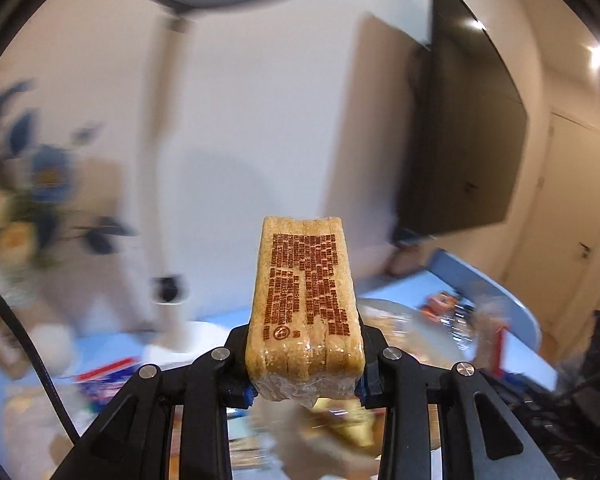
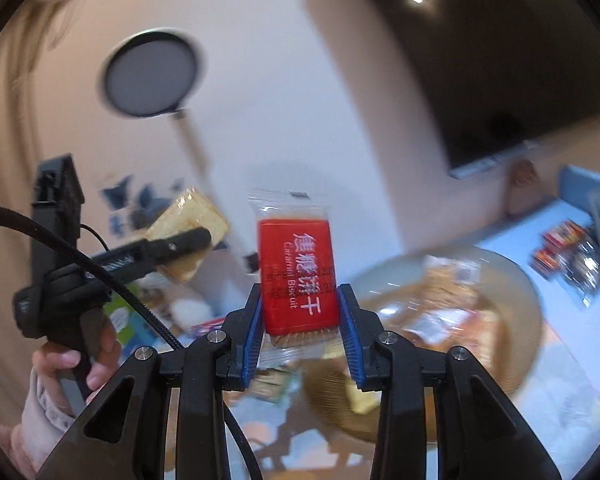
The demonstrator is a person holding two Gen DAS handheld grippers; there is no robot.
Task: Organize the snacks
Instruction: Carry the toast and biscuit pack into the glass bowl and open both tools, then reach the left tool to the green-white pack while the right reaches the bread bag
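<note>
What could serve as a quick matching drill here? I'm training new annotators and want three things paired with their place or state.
Things:
1. cracker stack
2. red biscuit packet
3. glass bowl

Places or states:
A. on the blue table, holding wrapped snacks
B. clear-wrapped with brown print, clamped in the left gripper
C. standing up between the blue pads of the right gripper

Pairs: 1-B, 2-C, 3-A
</note>
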